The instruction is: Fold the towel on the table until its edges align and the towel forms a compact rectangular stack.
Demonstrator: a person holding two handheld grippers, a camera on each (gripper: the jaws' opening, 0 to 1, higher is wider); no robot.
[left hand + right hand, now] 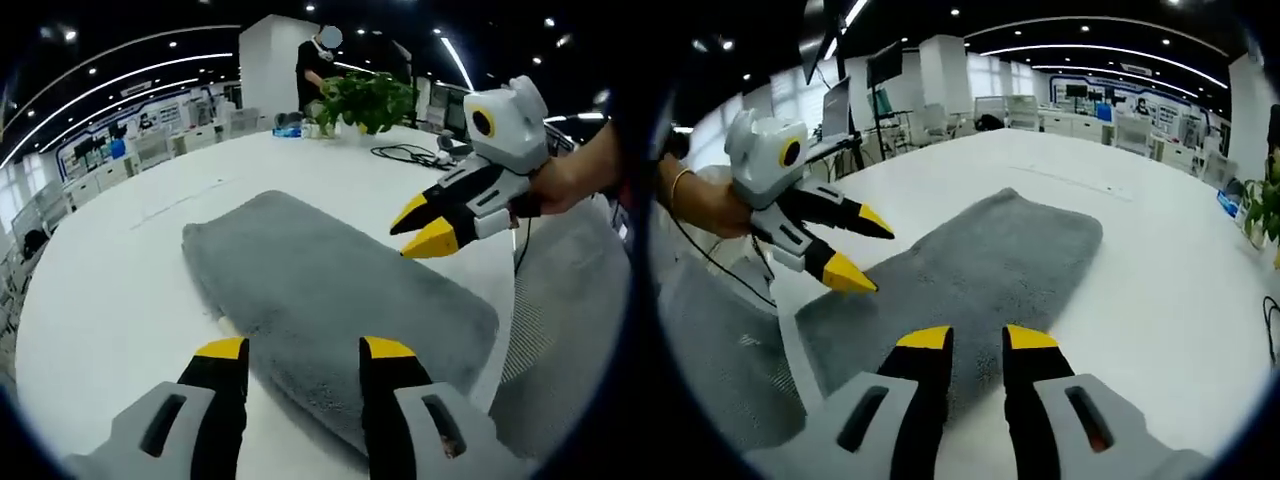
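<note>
Left claw (305, 350) wide apart, holding nothing, yellow tips over the near edge of the grey towel (330, 290) at 6 o'clock in the left gripper view. Right claw (425, 226) also parted and holding nothing, at 2 o'clock in that view, lower tip just at the towel's far side; touching or not, cannot tell. Right gripper view: right claw (978, 337) tips sit over the towel (980, 265) near edge at 6 o'clock, left claw (862, 252) comes in from 9 o'clock, held by a hand (695, 200), lower tip at the towel corner. Towel lies flat as a rectangle on the white round bench (110, 290), mid-view in both. Outward: black cable (410, 153) at 1 o'clock on the bench, potted plant (365, 100) at 12 o'clock at the far edge, a person (320, 60) standing behind it. Mesh chair (715, 340) at 8 o'clock off the bench edge in the right gripper view.
</note>
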